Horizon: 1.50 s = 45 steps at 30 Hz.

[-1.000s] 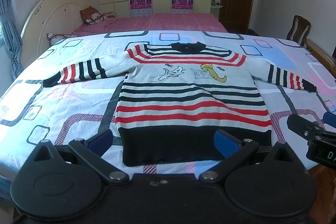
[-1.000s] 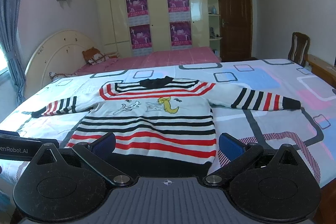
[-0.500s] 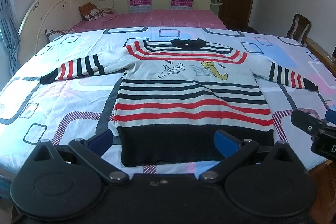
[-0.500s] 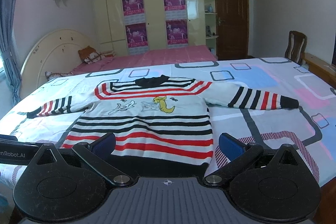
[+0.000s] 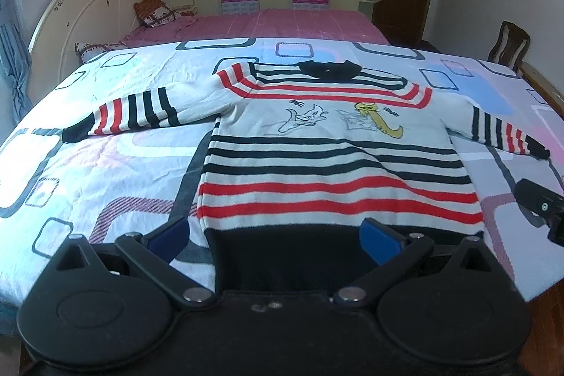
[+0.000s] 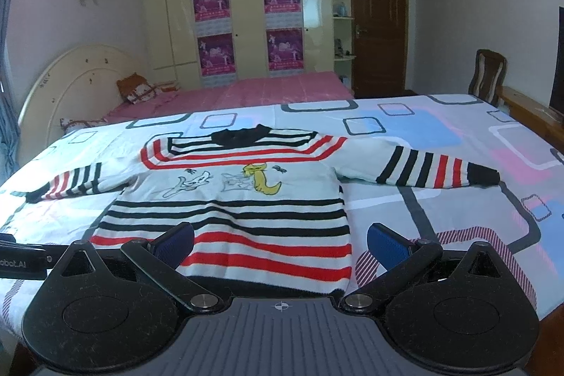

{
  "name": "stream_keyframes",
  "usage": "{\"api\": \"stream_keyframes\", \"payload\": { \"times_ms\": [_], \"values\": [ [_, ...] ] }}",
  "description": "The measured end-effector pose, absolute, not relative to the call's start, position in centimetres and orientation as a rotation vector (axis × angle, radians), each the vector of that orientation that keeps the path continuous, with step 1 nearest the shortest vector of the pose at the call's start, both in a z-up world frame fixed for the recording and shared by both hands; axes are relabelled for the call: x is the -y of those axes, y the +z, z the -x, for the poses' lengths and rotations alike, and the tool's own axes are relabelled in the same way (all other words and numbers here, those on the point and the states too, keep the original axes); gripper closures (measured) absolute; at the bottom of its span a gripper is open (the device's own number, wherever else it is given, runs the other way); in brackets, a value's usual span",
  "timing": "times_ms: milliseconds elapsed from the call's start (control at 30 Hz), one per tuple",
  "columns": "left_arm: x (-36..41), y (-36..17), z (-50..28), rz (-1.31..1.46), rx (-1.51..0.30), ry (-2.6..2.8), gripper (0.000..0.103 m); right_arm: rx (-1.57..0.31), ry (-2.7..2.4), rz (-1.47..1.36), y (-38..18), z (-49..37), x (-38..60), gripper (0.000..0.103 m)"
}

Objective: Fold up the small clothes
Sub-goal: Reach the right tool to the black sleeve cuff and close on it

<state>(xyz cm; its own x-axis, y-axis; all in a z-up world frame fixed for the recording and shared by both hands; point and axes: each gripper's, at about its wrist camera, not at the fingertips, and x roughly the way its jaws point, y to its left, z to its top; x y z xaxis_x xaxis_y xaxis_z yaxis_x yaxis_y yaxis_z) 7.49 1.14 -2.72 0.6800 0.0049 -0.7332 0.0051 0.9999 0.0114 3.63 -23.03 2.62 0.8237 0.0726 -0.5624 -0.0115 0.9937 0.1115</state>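
On the bed, workspace: I see a quilt (image 5: 116,161) printed with rounded squares, covering the near bed from edge to edge.
Sweater (image 5: 335,164): 1 small knitted sweater lies flat and face up on the quilt, black collar away from me, black hem toward me at the near edge of the bed.
Sweater pattern: white body with black and red stripes; 2 cartoon cats on the chest, 1 outlined, 1 yellow.
Sleeves: both spread outward to the sides, resting on the quilt, cuffs black.
Left gripper (image 5: 275,235): I read the jaws as spread wide, holding nothing; the blue pads (image 5: 379,240) sit over the hem, the left pad beside the sweater's left lower corner, the right pad above the hem's right half. Contact with the fabric I cannot tell.
Right gripper (image 6: 280,242): jaws spread wide, nothing between them; its blue pads (image 6: 386,244) straddle the sweater's right lower corner, 1 pad over the stripes, 1 over bare quilt.
Relative position: each gripper's body shows at the edge of the other's view, so the 2 units are side by side along the hem.
Background: a second bed with pink sheet (image 6: 229,90), a cream headboard (image 6: 75,80), a wardrobe with 4 purple posters (image 6: 246,27), a brown door (image 6: 379,23) and a chair (image 6: 488,73).
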Motion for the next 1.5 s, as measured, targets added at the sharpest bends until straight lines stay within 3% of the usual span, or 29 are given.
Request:
{"api": "stream_keyframes", "payload": {
  "times_ms": [867,1500],
  "values": [
    [-5.8,-6.1,-24.5,-0.061,-0.847,-0.087,0.000,-0.647,-0.197,-0.087,0.2,-17.0,21.5,0.000],
    [3.7,-10.9,-33.2,-0.035,-0.869,-0.045,0.002,-0.716,-0.311,-0.188,-7.1,-26.2,40.3,0.001]
  ]
}}
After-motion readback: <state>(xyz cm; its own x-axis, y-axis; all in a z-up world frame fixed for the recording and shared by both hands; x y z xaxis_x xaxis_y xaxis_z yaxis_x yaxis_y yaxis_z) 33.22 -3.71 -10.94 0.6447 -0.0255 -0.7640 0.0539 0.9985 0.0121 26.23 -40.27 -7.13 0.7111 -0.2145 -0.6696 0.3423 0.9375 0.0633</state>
